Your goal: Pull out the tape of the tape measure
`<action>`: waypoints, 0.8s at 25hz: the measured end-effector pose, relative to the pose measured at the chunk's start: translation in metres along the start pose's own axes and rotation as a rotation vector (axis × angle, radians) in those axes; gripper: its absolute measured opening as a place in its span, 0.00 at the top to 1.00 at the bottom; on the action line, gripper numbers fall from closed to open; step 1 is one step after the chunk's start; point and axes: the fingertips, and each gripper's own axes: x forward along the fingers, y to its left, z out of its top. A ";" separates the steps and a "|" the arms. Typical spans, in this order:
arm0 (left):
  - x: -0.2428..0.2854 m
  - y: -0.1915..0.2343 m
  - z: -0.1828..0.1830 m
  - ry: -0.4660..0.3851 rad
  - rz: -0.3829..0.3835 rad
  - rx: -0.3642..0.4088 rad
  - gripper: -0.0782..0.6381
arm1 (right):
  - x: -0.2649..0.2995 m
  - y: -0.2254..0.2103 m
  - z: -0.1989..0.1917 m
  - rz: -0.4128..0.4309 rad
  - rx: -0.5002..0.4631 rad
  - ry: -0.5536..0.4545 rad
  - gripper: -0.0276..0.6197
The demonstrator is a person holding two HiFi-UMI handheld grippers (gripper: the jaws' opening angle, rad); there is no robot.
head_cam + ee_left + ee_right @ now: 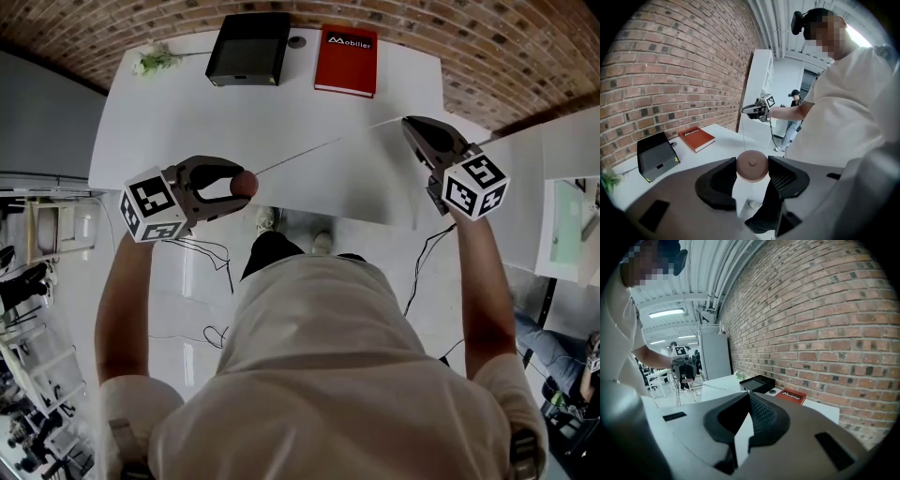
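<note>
A small round brown tape measure (246,184) sits between the jaws of my left gripper (240,187), which are shut on its case in the air before the table's near edge. Its thin pale tape (319,147) runs taut up and right to my right gripper (409,123), whose jaws are shut on the tape's end. In the left gripper view the case (752,165) fills the gap between the pads, and the right gripper (751,110) shows beyond. In the right gripper view the jaws meet at the tip (749,397), and the left gripper (684,372) is far off.
The white table (187,122) stands against a brick wall. On its far side are a black box (248,49), a red book (346,60), a small round object (296,41) and a green sprig (155,61). Cables lie on the floor beneath.
</note>
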 end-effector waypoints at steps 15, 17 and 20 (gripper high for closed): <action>-0.006 0.005 -0.011 0.003 0.019 -0.030 0.60 | -0.008 -0.019 -0.007 -0.065 0.025 0.009 0.95; -0.006 0.004 -0.012 0.005 0.019 -0.030 0.60 | -0.010 -0.022 -0.007 -0.072 0.026 0.010 0.95; -0.008 0.004 -0.012 0.006 0.021 -0.030 0.60 | -0.012 -0.025 -0.007 -0.079 0.025 0.013 0.95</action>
